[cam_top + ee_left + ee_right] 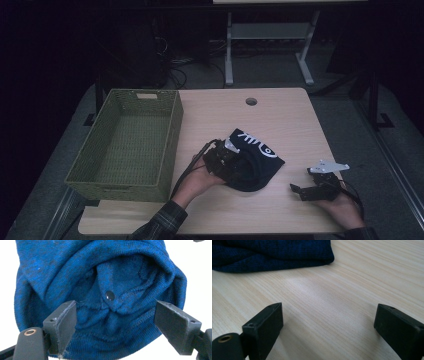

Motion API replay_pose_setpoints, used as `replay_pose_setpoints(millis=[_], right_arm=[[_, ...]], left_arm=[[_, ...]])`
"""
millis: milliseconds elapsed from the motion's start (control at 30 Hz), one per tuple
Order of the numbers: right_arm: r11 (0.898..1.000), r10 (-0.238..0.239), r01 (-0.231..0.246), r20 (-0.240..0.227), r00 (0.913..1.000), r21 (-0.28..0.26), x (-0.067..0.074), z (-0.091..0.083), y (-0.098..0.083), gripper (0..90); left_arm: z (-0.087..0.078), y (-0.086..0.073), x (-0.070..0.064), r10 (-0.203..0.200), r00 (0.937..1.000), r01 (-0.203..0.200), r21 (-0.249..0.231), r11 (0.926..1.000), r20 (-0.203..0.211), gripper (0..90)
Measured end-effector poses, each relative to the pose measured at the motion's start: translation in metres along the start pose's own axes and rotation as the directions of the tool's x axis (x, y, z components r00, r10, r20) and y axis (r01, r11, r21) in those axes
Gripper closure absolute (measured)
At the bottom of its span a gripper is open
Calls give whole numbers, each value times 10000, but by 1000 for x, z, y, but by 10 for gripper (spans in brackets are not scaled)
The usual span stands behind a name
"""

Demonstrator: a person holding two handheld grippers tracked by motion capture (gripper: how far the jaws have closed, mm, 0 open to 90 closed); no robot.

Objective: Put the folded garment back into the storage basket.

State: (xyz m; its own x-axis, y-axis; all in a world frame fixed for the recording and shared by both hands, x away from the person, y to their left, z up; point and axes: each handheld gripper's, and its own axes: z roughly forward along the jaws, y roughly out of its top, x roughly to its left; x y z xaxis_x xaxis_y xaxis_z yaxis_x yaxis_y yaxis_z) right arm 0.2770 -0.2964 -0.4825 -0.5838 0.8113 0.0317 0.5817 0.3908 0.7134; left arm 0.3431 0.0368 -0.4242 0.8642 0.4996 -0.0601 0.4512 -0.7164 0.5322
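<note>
A dark blue knitted cap (255,159) with a white fish-bone print lies on the middle of the wooden table (280,115). My left gripper (231,167) is at the cap's left edge, over the fabric. In the left gripper view the cap (117,277) lies bunched with its opening facing me, a small dark snap (110,295) in its folds, and my left gripper (115,322) is open with its jaws wide on either side. My right gripper (298,191) rests near the table's front right, open over bare wood (329,315); the cap's edge (274,255) lies ahead of it.
A green woven basket (172,145), nothing in it, stands on the table's left side. A round cable hole (251,101) sits near the far edge. Beyond the table, a white desk frame (270,35) and cables stand on the dark floor.
</note>
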Motion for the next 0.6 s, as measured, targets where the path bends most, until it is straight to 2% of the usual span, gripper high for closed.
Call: replay_pose_setpoints(millis=[167,367,533,600], right_arm=[[10000,-8,8,-7,10000,-1,0,0,0,84],[10000,-18,18,-8,10000,0,0,0,0,83],[10000,-18,18,-8,10000,-1,0,0,0,84],[10000,-20,20,-9,10000,-1,0,0,0,84]], left_arm=[[14,7,2,88,10000,-88,411,9991,13,191],[31,8,6,15,10000,-22,805,9968,85,207],[32,8,7,60,10000,-64,821,9966,50,228],[31,8,6,370,9992,-355,1014,9942,-133,258]])
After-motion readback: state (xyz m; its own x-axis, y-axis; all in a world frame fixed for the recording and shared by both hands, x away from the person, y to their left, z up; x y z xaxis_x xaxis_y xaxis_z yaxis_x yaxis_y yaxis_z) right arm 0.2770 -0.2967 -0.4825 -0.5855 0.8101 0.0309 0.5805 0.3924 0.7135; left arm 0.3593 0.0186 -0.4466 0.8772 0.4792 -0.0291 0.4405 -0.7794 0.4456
